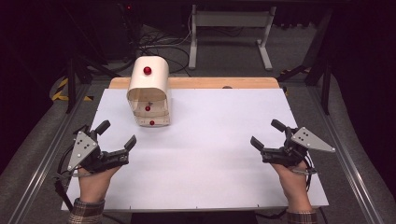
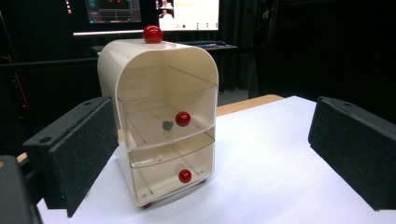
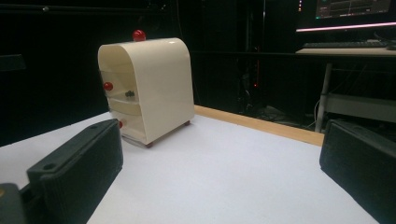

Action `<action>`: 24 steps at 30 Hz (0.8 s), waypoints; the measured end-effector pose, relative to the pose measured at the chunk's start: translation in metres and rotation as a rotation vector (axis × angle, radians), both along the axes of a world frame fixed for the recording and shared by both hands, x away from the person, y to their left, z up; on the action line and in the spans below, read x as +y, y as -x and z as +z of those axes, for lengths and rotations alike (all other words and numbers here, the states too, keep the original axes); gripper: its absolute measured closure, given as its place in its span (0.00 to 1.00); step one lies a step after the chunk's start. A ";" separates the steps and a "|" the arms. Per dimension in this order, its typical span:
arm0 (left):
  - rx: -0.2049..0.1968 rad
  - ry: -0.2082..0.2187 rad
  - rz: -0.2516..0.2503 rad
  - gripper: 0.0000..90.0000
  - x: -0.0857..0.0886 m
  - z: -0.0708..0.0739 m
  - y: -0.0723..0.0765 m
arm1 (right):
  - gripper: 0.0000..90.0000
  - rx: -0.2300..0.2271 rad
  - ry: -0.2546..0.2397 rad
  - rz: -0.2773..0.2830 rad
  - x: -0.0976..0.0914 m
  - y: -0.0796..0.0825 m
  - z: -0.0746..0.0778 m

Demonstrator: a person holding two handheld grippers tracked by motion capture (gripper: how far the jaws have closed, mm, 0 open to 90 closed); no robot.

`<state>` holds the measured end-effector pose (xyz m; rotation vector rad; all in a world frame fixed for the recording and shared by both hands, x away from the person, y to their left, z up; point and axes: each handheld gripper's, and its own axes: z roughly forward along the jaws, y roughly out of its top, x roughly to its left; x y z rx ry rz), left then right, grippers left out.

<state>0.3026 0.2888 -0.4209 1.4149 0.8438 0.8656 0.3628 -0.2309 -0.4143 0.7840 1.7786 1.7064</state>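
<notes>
Left gripper view: your cream drawer cabinet [image 2: 159,121] near table's [image 1: 210,158] far-left edge | upper clear drawer [image 2: 168,116] holds a small dark object [image 2: 167,125] | lower drawer [image 2: 173,170] looks empty | your left gripper [image 1: 116,135] and right gripper [image 1: 265,133] both gape open.

Lone drawer cabinet [image 1: 148,93] on open table [image 1: 210,158]

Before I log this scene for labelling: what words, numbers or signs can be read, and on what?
None can be read.
Drawer box: no label or print on it.
Screens behind it: text too small and blurred.
Monitor at back: lines too blurred to read.
</notes>
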 end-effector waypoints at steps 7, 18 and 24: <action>-0.002 -0.004 0.010 0.02 0.002 -0.002 0.000 | 0.00 0.003 0.006 0.004 0.002 -0.001 -0.001; 0.004 -0.020 0.014 0.02 0.001 -0.003 0.001 | 0.00 0.003 0.005 0.012 0.005 -0.001 -0.001; 0.004 -0.020 0.009 0.02 0.001 -0.003 0.000 | 0.00 0.000 0.008 0.010 0.004 -0.001 -0.001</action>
